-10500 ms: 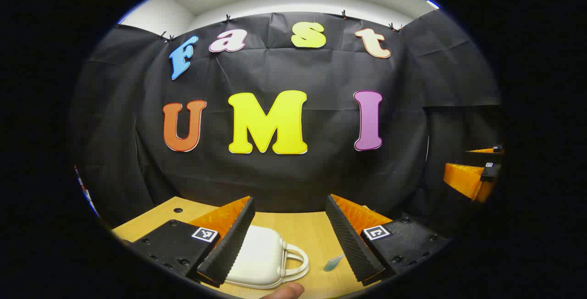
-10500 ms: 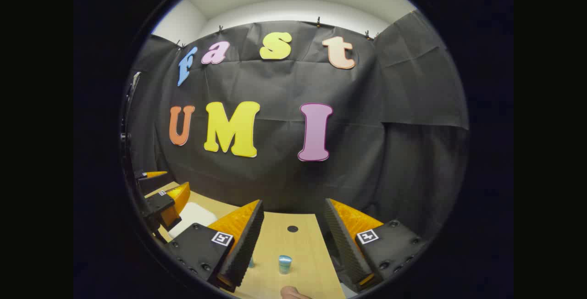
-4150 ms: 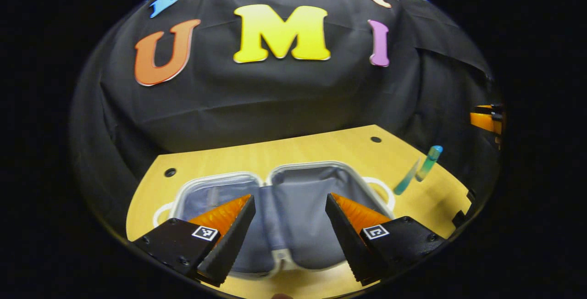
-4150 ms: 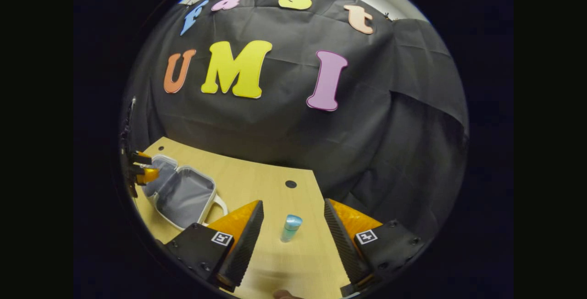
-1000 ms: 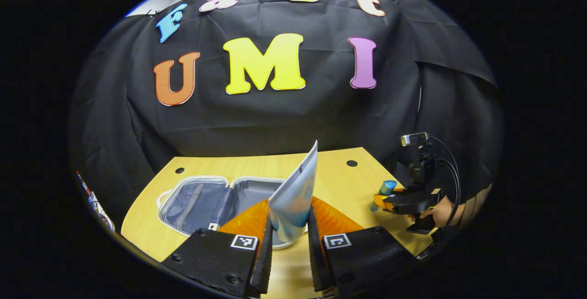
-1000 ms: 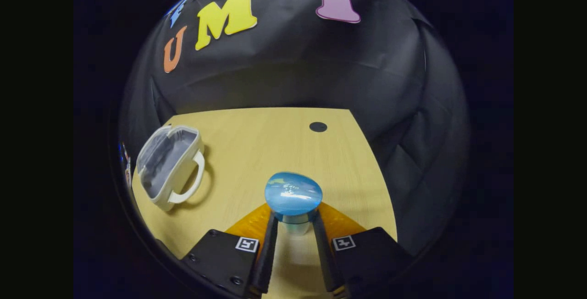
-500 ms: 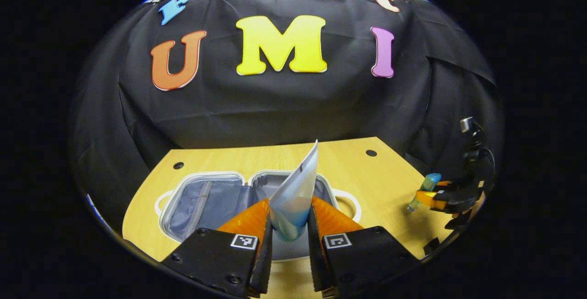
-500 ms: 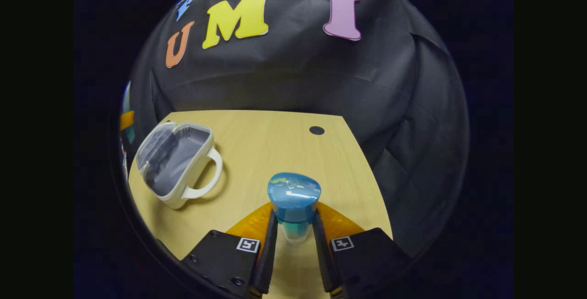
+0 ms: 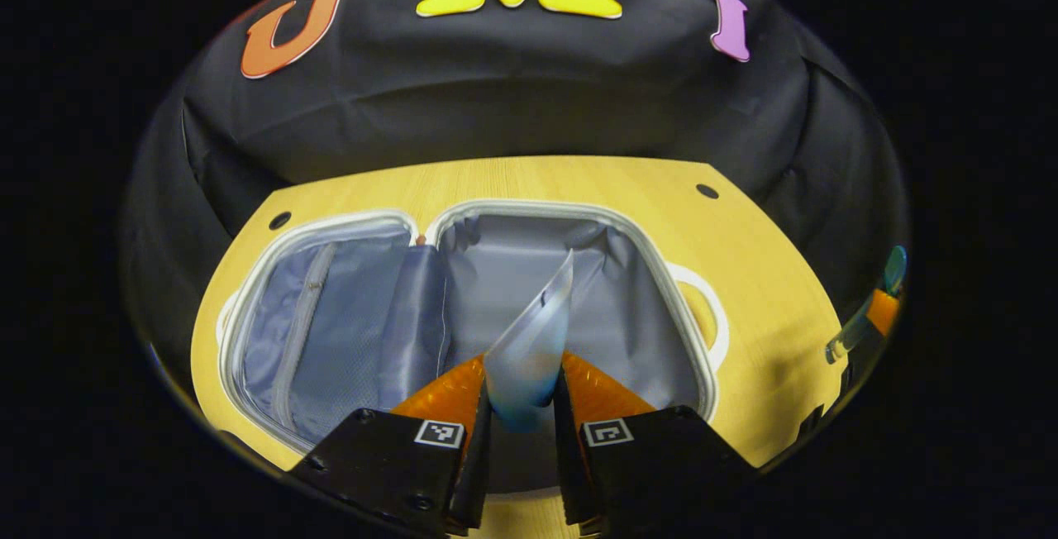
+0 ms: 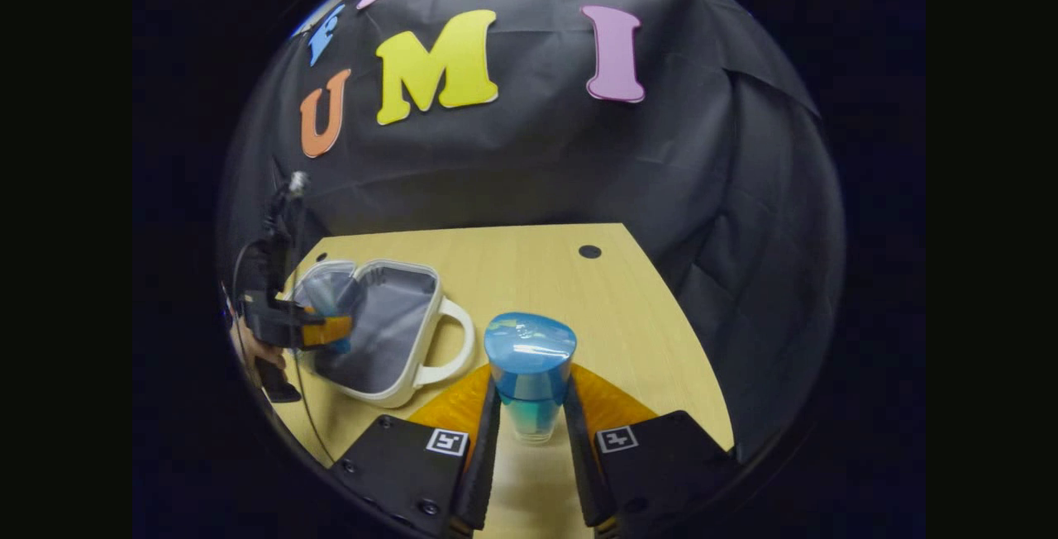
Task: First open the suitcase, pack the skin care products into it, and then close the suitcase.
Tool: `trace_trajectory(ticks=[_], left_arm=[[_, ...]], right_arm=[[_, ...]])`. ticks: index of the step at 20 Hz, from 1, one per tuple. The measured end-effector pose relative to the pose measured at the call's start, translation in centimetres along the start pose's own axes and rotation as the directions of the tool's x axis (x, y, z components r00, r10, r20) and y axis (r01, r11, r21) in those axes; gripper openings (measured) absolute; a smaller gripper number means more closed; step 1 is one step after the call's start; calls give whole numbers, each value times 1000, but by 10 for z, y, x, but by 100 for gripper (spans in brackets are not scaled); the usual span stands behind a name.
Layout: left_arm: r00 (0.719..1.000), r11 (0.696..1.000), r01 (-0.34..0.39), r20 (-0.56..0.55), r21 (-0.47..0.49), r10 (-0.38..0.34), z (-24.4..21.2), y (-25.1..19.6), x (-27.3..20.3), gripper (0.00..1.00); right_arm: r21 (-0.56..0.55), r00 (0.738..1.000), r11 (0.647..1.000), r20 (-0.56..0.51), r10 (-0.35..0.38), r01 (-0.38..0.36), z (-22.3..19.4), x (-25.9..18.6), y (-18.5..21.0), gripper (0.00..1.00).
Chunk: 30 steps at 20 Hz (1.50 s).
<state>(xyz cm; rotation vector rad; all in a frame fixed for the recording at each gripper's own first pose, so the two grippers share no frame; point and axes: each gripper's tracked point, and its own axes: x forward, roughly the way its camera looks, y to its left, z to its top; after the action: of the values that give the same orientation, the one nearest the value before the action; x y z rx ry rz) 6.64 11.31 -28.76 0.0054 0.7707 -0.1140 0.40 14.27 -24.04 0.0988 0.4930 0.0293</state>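
A recording booth: black cloth wall (image 9: 512, 101) behind a bare wooden table (image 9: 579, 179).

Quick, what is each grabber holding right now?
Left gripper: shut on the tube, above the open suitcase.
Right gripper: shut on the blue-capped bottle, above the table.

Tube (image 9: 529, 341) now seemingly over open suitcase (image 9: 248, 291).
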Motion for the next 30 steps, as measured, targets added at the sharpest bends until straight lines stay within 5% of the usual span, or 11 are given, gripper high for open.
trace_trajectory(ticks=[6,20,23,25,27,30], left_arm=[[989,998,-56,-138,-5,55,-34,14,21,38],[977,997,-73,-202,6,73,-32,13,53,37],[983,999,-20,-182,-50,10,-30,-2,44,48],[988,997,27,-148,-73,-38,-23,-15,31,81],[995,998,17,-97,-56,-23,-12,-16,10,100],[999,998,29,29,-47,-28,15,-15,-30,99]], right_arm=[[-17,1000,1000,-16,1,-2,-3,-7,13,39],[-10,1000,1000,-26,4,-5,3,-7,14,39],[-21,1000,1000,-20,13,-13,8,-7,16,39],[-31,1000,999,-16,24,-24,15,-2,26,39],[-38,999,999,-10,36,-36,22,2,35,39],[-38,997,997,-5,72,-72,32,6,56,39]])
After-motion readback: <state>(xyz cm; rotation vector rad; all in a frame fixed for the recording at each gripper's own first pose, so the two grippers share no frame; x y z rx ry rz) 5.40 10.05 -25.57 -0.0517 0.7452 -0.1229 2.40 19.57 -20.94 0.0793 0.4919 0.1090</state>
